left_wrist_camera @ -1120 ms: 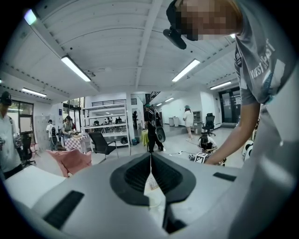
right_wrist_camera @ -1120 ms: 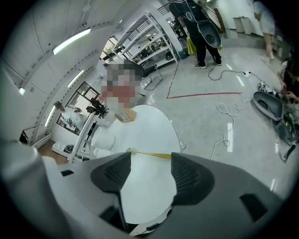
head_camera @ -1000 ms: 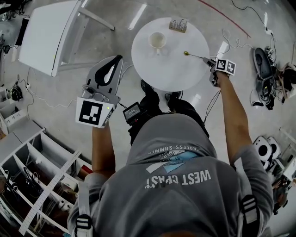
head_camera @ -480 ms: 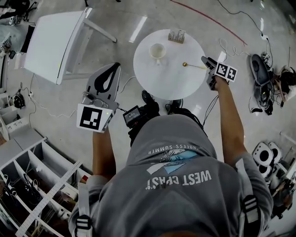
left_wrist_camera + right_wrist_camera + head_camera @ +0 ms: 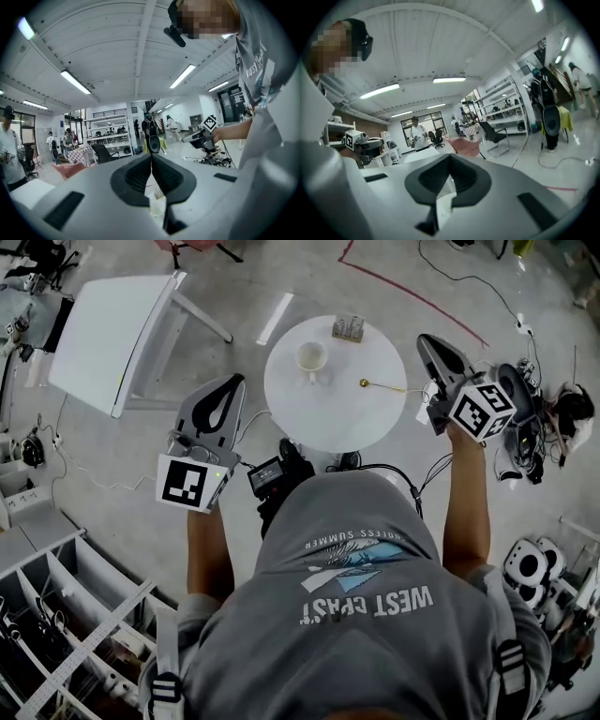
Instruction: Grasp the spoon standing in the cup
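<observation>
So the spoon (image 5: 382,387) isn't actually standing in the cup (image 5: 310,356) here. It's lying flat on the round white table (image 5: 339,416), off to the cup's right and clearly apart from it, bowl end toward the cup and handle pointing out at the table's right edge. The cup looks empty from above, as far as I can tell at that size. There's also a little box thing (image 5: 348,328) near the far rim. The right gripper (image 5: 427,341) hangs just past the table's right edge, near the handle end but not touching it. Its own view shows the jaws pressed together with nothing between them, aimed out into the room, not at the table. Same deal with the left gripper (image 5: 234,382): jaws closed on nothing, held off the table's left side. My read is no grasp is under way, more of an in-between moment. To get the spoon as it lies, the right gripper is the closer one, so I'd tip it down toward the table, open the jaws and bring them in on either side of that thin handle. A flat spoon on a hard top gives you very little to pinch, so it'd need a low, careful approach.
</observation>
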A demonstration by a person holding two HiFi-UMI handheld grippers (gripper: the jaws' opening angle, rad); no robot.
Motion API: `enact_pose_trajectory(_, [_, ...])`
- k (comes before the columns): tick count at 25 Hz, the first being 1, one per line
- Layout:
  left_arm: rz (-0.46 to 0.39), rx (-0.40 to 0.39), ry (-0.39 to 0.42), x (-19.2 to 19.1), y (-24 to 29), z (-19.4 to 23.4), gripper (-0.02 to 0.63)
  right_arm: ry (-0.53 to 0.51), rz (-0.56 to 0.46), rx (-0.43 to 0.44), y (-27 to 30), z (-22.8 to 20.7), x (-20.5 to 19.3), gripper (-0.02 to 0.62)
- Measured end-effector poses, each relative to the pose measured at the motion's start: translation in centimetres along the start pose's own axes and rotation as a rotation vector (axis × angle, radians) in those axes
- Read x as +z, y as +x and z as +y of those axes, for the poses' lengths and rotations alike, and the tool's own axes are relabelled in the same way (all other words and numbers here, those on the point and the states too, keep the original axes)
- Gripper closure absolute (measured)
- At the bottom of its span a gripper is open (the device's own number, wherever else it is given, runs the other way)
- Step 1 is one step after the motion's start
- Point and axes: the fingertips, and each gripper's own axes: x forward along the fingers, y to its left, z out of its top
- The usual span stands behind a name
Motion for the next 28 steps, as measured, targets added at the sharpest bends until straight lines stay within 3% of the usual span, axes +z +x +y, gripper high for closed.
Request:
enact_pose_trajectory(5, [-0.021, 0.012, 0.005, 0.8, -0.1, -0.5, 0.597, -0.262, -0.033, 0.073, -1.6, 6.7, 6.5, 0.594])
enact_pose_trajectory(10, [-0.036, 0.032, 0.002, 0.9, -0.5, -0.3, 0.597, -0.449, -0.004, 0.1, -2.9, 11.1, 8.8, 0.595])
enact_pose_trajectory(15, [-0.046, 0.041, 0.002, 1.0, -0.3, -0.1, 0.597, -0.495, -0.017, 0.119, -3.2, 12.6, 10.2, 0.595])
enact_pose_trajectory(28, [-0.048, 0.049, -0.01, 0.4, 0.0, 0.0, 0.597, -0.473, 0.019, 0.142, -2.3, 12.4, 9.1, 0.595])
